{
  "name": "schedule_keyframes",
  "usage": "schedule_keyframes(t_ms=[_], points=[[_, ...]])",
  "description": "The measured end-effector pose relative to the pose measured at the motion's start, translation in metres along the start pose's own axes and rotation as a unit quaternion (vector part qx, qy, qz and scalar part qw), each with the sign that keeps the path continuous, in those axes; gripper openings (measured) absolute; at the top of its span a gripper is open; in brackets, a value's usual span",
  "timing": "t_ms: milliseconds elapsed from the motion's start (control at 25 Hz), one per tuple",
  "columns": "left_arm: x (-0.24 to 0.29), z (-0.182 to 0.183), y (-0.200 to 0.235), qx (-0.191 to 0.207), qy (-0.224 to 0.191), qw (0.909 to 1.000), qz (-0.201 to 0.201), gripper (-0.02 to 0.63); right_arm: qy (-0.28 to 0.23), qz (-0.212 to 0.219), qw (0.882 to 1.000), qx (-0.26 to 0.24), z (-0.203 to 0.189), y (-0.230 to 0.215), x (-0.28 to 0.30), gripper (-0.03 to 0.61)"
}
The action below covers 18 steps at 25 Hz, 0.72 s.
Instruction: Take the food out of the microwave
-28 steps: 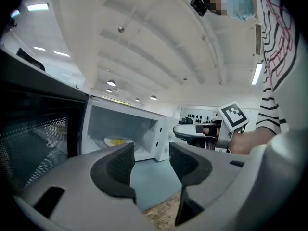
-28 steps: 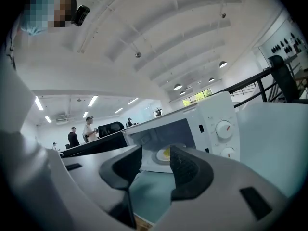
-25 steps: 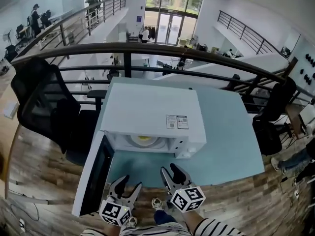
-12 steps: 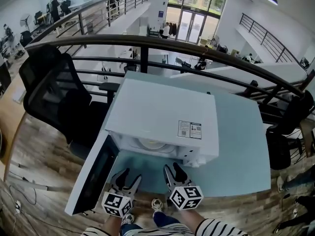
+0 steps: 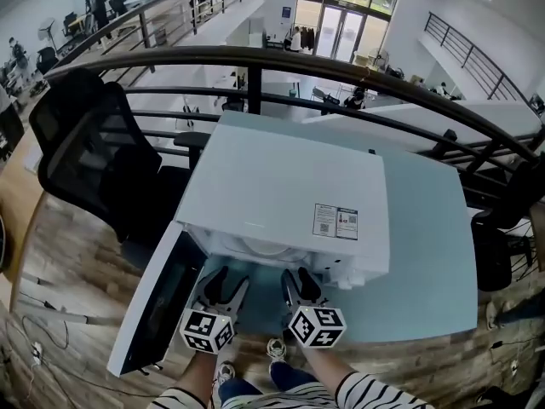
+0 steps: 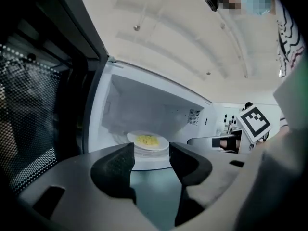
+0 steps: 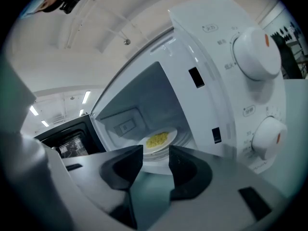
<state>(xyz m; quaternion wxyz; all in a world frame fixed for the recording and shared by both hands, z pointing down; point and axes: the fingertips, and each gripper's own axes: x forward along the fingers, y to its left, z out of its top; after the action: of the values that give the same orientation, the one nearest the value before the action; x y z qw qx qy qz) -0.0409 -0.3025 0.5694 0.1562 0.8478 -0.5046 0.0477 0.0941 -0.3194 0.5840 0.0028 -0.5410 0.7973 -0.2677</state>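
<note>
**A white round plate (image 6: 147, 146) with a heap of yellow crumbly food (image 7: 158, 139) sits inside the open white box-shaped microwave oven (image 5: 281, 194).**

The microwave oven stands on the pale blue table (image 5: 426, 254), its dark-windowed door (image 5: 157, 313) swung out to the left. The food lies low and loose at the plate's middle, with the rim bare around it, on the floor of the lit cavity. The left tongs (image 5: 227, 281) and right tongs (image 5: 299, 278) hang side by side just before the opening, aimed at the plate and short of it. The left tongs gape with nothing between them. The right tongs have just been closing a little, yet stand wide and empty too.
</note>
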Motion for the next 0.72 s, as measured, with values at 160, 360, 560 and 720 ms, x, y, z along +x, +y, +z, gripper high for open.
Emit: schedule_keyframes(t_ms=[160, 360, 560, 720], points=[[0.025, 0.0, 0.008, 0.011, 0.007, 0.9999, -0.005, 0.207, -0.003, -0.004, 1.0, 0.002, 0.003, -0.004, 0.016, 0.176], [0.049, 0.005, 0.017, 0.012, 0.01, 0.9998, -0.008, 0.207, -0.004, -0.006, 1.0, -0.01, 0.006, -0.006, 0.032, 0.176], [0.073, 0.006, 0.03, 0.005, 0.029, 0.9995, -0.004, 0.207, -0.004, -0.014, 1.0, -0.027, 0.009, -0.007, 0.047, 0.176], [0.086, 0.007, 0.037, 0.004, 0.041, 0.9992, -0.004, 0.207, -0.003, -0.035, 0.999, -0.032, 0.008, -0.009, 0.056, 0.176]])
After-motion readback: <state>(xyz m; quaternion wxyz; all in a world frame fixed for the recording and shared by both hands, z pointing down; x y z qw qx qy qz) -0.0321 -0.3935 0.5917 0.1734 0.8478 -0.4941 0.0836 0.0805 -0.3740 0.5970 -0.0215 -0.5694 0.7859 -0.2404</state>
